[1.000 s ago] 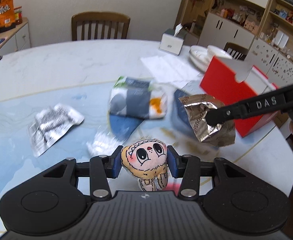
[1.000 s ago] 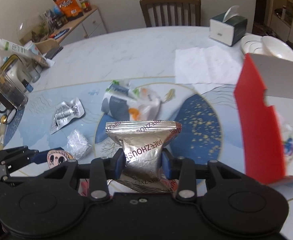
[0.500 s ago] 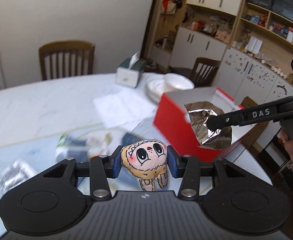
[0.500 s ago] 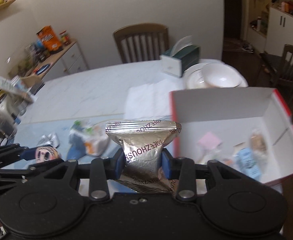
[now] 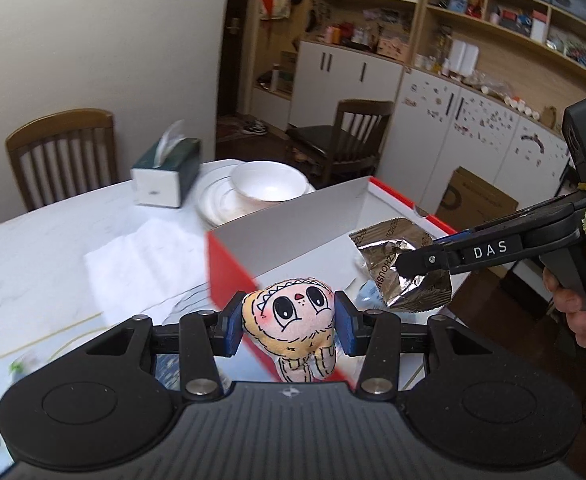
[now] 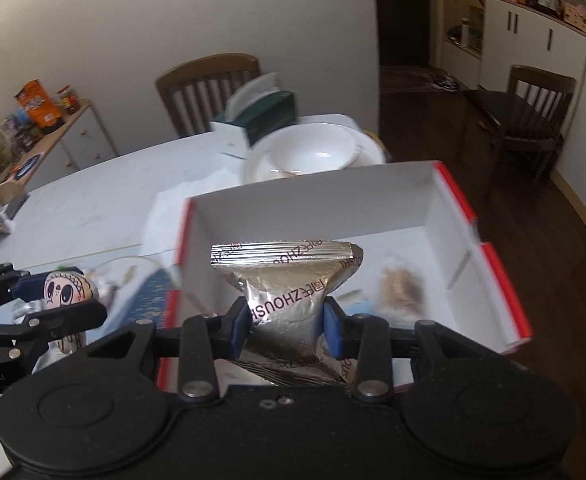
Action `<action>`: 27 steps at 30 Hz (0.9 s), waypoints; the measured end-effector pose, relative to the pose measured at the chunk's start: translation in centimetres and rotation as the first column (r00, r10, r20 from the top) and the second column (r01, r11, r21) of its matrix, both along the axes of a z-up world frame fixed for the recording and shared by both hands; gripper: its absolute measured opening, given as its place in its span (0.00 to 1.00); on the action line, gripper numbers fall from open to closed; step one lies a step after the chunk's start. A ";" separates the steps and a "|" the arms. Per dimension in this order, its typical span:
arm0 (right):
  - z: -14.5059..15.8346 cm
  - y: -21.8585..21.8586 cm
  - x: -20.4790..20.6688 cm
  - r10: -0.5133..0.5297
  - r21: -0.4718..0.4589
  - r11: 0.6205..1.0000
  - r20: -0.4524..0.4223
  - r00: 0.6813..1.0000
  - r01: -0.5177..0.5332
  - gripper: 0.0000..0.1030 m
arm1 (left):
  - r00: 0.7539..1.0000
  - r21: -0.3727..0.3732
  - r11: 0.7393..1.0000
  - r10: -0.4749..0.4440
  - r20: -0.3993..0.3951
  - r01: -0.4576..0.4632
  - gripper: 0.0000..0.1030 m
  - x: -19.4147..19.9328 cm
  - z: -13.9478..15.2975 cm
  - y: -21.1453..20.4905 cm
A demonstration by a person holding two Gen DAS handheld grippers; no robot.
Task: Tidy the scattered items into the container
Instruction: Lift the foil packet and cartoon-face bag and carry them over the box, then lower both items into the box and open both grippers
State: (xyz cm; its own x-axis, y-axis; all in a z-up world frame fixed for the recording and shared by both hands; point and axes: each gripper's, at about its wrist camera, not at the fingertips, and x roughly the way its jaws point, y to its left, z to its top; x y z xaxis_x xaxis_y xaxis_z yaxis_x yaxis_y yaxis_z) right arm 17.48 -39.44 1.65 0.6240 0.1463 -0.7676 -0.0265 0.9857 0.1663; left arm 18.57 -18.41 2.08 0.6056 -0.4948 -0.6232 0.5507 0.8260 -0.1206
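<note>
The right gripper (image 6: 285,320) pinched a foil pouch (image 6: 287,280) above the open red box (image 6: 505,280), ready to drop, while the left gripper (image 5: 289,324), just outside its wall, clamped a doll (image 5: 293,312).

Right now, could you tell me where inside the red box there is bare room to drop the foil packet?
The red box floor is bare along its back wall and left side, behind the foil packet. The right front is crowded: a brownish wrapped snack lies there.

Both wrist cameras look forward from close behind their grippers, sharing the red-sided white-lined cardboard box (image 5: 293,236) (image 6: 313,212) and white bowl (image 5: 268,188) (image 6: 313,152).
</note>
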 end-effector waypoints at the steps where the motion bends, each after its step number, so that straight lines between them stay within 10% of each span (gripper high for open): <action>1: -0.1 -0.7 0.1 -0.006 -0.001 1.000 -0.003 1.000 0.006 0.36 | 1.000 0.004 1.000 -0.009 -0.001 0.009 0.43 0.4 -0.1 -0.8; 27: -5.5 -5.3 4.6 0.025 -0.029 0.999 -0.123 0.992 -0.029 0.35 | 0.980 0.220 0.970 -0.061 -0.188 0.102 0.43 11.7 -7.5 -12.6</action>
